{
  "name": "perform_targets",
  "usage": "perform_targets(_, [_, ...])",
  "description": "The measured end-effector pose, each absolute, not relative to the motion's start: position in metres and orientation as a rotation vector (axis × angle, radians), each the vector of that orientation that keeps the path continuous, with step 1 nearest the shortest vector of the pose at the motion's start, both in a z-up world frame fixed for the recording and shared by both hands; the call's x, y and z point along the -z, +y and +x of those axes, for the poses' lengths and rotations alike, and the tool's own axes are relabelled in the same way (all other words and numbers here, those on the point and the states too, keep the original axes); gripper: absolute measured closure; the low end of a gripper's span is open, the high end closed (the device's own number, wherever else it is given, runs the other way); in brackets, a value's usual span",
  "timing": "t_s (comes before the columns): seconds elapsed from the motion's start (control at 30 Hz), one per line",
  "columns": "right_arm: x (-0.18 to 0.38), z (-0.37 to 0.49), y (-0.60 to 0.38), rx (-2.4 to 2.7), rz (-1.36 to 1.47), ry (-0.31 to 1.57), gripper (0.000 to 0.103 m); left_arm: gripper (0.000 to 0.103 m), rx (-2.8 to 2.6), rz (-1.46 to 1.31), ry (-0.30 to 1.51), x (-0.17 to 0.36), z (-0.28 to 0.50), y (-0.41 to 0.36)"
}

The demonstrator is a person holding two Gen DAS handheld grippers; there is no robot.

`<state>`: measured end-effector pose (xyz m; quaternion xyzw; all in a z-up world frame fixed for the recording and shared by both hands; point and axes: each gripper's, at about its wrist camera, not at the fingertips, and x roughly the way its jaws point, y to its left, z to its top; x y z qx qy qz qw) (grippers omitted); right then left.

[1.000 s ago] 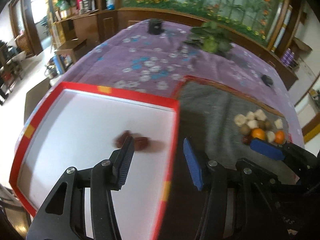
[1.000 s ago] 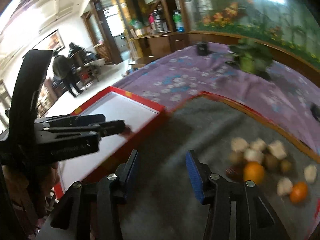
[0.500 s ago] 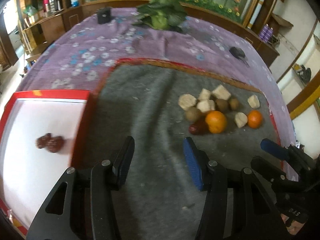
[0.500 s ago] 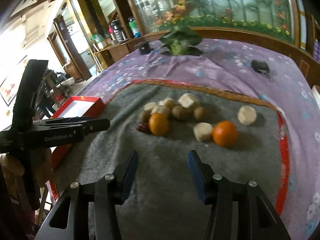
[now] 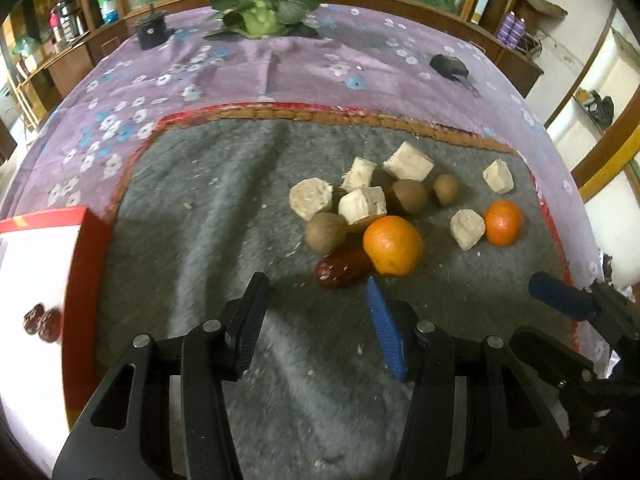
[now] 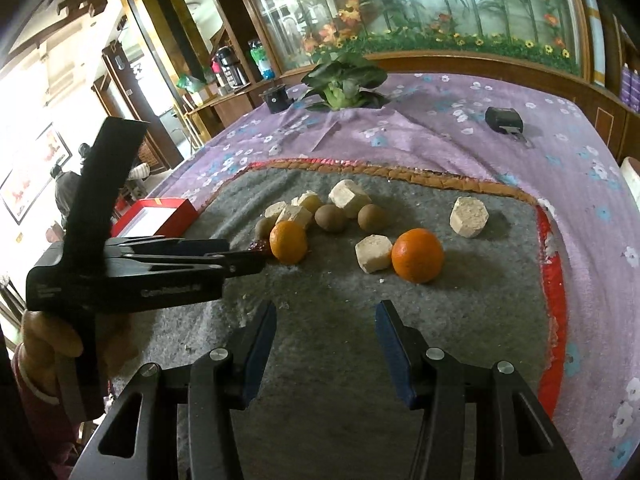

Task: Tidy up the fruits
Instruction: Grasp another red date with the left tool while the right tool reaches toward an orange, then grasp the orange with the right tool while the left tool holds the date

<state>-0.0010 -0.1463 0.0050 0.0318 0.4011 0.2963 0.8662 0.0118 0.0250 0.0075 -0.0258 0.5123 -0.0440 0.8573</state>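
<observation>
A pile of fruit lies on a grey mat (image 5: 208,240): a red date (image 5: 344,269), two oranges (image 5: 393,245) (image 5: 503,223), brown kiwis (image 5: 325,232) and pale cut chunks (image 5: 311,198). My left gripper (image 5: 316,300) is open and empty, just short of the date. A red box (image 5: 84,264) at left holds two dates (image 5: 42,320). My right gripper (image 6: 326,320) is open and empty, short of the nearer orange (image 6: 417,255). The left gripper also shows in the right wrist view (image 6: 240,260), its tips by the date.
The mat lies on a purple flowered tablecloth (image 5: 240,64). A leafy cabbage (image 5: 264,12), a black cup (image 5: 150,32) and a small black device (image 5: 448,66) sit at the far side. Wooden cabinets ring the table.
My left gripper swung right from over the red box to the fruit pile and closed in on the loose date. My right gripper also turned right and moved nearer the oranges.
</observation>
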Motion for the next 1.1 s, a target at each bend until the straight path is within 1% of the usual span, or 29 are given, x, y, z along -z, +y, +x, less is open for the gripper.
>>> perform_targets(0.13, [-0.003,0.002,-0.147,-0.624,0.072,0.846,0.053,0.052,0.122,-0.051,1.052,-0.008,0.015,0.022])
perform_targets(0.17, [-0.003,0.002,-0.146,-0.625,0.070,0.848,0.053,0.057,0.134,-0.053,1.050,-0.008,0.016,0.022])
perform_targets(0.2, [-0.002,0.003,-0.145,-0.628,0.068,0.849,0.053,0.072,0.155,-0.051,1.050,-0.008,0.015,0.021])
perform_targets(0.23, [-0.002,0.003,-0.145,-0.630,0.067,0.849,0.053,0.076,0.168,-0.043,1.057,-0.006,0.015,0.020])
perform_targets(0.37, [0.000,0.004,-0.142,-0.637,0.073,0.853,0.053,0.076,0.184,-0.009,1.035,-0.006,0.011,0.018])
perform_targets(0.63, [-0.006,0.007,-0.114,-0.687,0.032,0.841,0.053,0.076,0.130,-0.033,1.011,-0.018,-0.002,0.036])
perform_targets(0.8, [-0.006,0.023,-0.082,-0.690,-0.032,0.845,0.053,0.076,0.082,-0.032,0.969,-0.034,-0.014,0.054])
perform_targets(0.93, [0.000,0.043,-0.069,-0.644,-0.047,0.866,0.053,0.076,0.068,-0.042,0.960,-0.037,-0.018,0.063])
perform_targets(0.97, [0.003,0.047,-0.068,-0.626,-0.050,0.875,0.054,0.076,0.064,-0.047,0.960,-0.037,-0.019,0.065])
perform_targets(1.0, [0.007,0.052,-0.066,-0.612,-0.049,0.892,0.060,0.076,0.060,-0.053,0.961,-0.037,-0.019,0.067])
perform_targets(1.03, [0.010,0.055,-0.066,-0.617,-0.041,0.904,0.070,0.076,0.058,-0.058,0.963,-0.036,-0.019,0.068])
perform_targets(1.07, [0.014,0.056,-0.066,-0.630,-0.029,0.916,0.073,0.076,0.057,-0.062,0.965,-0.035,-0.019,0.070])
perform_targets(1.1, [0.014,0.054,-0.066,-0.634,-0.031,0.910,0.075,0.076,0.051,-0.064,0.966,-0.035,-0.020,0.071])
